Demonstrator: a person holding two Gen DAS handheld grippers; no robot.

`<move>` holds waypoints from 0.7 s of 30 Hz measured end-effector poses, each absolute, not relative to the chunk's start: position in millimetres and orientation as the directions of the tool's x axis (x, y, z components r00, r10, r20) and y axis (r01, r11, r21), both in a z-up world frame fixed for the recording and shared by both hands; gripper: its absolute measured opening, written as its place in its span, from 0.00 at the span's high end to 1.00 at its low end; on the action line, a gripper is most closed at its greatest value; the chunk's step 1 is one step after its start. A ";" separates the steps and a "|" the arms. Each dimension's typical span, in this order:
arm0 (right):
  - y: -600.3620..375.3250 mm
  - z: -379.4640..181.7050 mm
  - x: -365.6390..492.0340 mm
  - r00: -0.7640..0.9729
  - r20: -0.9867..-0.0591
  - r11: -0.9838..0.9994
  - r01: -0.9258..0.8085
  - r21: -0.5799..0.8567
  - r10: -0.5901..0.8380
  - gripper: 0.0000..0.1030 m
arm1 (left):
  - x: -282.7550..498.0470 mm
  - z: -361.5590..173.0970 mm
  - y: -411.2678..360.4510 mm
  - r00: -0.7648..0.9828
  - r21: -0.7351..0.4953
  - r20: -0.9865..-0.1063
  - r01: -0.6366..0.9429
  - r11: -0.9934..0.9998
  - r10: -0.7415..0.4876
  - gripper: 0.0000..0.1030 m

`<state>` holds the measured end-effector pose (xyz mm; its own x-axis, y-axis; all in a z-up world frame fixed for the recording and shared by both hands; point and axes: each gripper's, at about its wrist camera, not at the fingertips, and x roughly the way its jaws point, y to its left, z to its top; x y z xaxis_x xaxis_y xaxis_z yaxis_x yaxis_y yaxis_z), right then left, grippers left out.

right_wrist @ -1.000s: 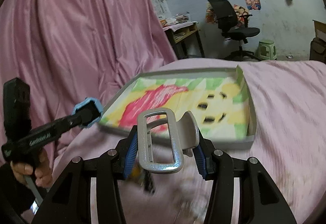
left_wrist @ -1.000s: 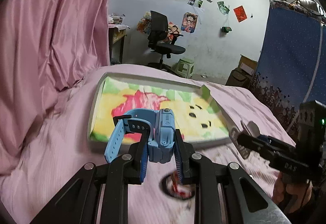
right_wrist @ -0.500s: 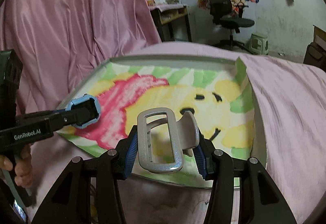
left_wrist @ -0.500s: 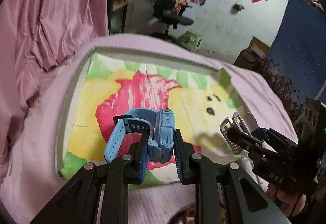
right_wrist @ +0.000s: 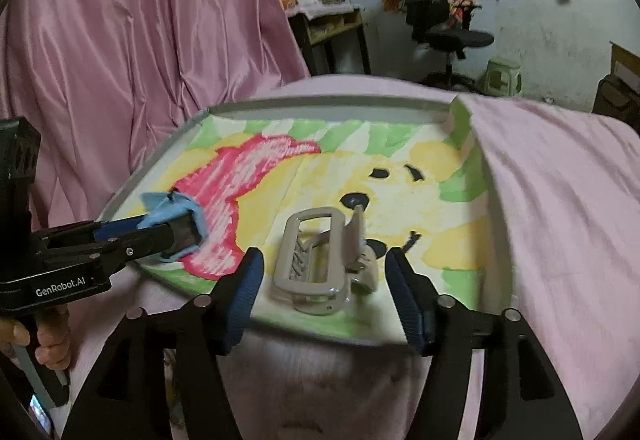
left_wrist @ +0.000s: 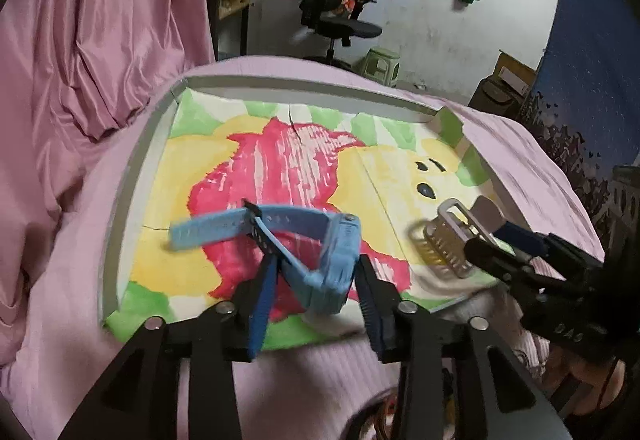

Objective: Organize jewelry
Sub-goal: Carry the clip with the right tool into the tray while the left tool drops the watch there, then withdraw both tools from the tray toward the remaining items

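A blue smartwatch (left_wrist: 320,252) sits tilted and blurred between the spread fingers of my left gripper (left_wrist: 316,280), just over the red patch of the tray. The tray (left_wrist: 128,199) is shallow and grey-rimmed, lined with a bright cartoon-bear picture. In the right wrist view a beige hair claw clip (right_wrist: 320,264) lies on the tray (right_wrist: 320,104) lining between the wide-apart fingers of my right gripper (right_wrist: 324,260). The left wrist view shows the clip (left_wrist: 444,244) at the tips of the right gripper. The watch (right_wrist: 172,215) also appears at the left gripper's tips.
The tray rests on a surface covered in pink cloth (right_wrist: 560,199). A pink curtain (left_wrist: 100,19) hangs close on the left and a blue one (left_wrist: 588,59) on the right. An office chair (left_wrist: 332,15) and green stool (left_wrist: 378,65) stand behind. A hand (right_wrist: 48,344) holds the left gripper's handle.
Both grippers moved forward and down over the tray. Each then opened, letting go of the watch and the hair clip, which now tip free between the fingers.
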<state>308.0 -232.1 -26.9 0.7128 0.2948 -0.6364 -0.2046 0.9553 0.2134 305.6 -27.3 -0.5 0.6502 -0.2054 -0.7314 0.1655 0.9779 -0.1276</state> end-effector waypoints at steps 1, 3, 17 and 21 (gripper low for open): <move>-235.1 -23.1 302.4 0.726 -0.622 0.956 -0.203 0.213 0.293 0.38 | 298.3 2.7 -26.9 0.667 -0.131 -0.714 0.171 0.977 -0.212 0.62; -241.5 -14.2 285.3 0.762 -0.582 0.958 -0.197 0.208 0.283 0.33 | 286.8 8.7 -25.7 0.691 -0.139 -0.688 0.176 0.975 -0.222 0.51; -266.2 23.5 171.1 0.905 -0.373 0.977 -0.164 0.139 0.205 0.15 | 185.1 36.8 -36.3 0.867 -0.040 -0.454 0.212 0.977 -0.207 0.21; -268.4 24.2 153.0 0.916 -0.357 0.981 -0.151 0.118 0.184 0.14 | 165.0 35.7 -31.8 0.878 -0.068 -0.426 0.211 0.975 -0.220 0.18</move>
<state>153.0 -268.4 24.2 0.9159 0.1842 -0.3567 -0.1514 0.9814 0.1179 165.0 -31.8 35.7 0.8775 -0.2201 -0.4261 0.2113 0.9750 -0.0684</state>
